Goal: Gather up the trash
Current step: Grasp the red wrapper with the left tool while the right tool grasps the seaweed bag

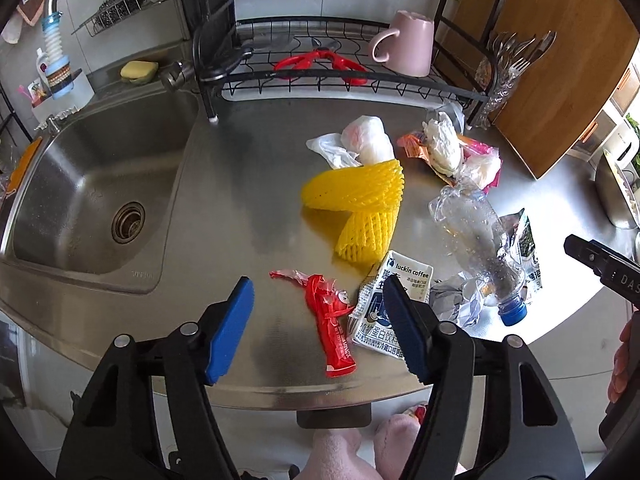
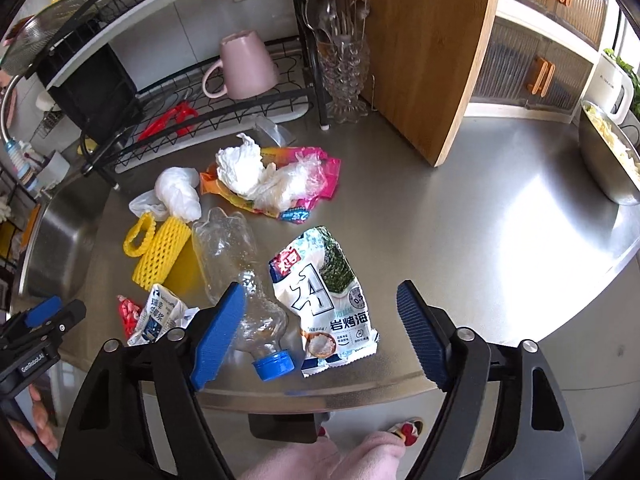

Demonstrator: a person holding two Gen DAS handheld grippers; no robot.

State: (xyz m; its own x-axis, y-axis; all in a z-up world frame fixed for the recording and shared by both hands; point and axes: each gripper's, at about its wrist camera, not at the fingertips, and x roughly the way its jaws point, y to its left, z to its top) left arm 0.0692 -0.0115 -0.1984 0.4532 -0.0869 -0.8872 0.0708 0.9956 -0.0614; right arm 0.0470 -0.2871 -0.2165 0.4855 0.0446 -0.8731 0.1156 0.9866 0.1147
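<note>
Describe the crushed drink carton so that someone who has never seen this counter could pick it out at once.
Start at the steel sink and move right along the counter toward its front edge. Just in front of the yellow foam net lies the crushed carton. It is the only boxy white and blue piece, printed "luckin coffee", wedged between the red wrapper and the clear plastic bottle.

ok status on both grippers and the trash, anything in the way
Left hand-held gripper open over red wrapper. Right hand-held gripper open over seaweed snack bag, holding nothing. Clear bottle lies against its left finger.

Home kitchen: sink (image 1: pixel 100 184), dish rack (image 1: pixel 344 76)
</note>
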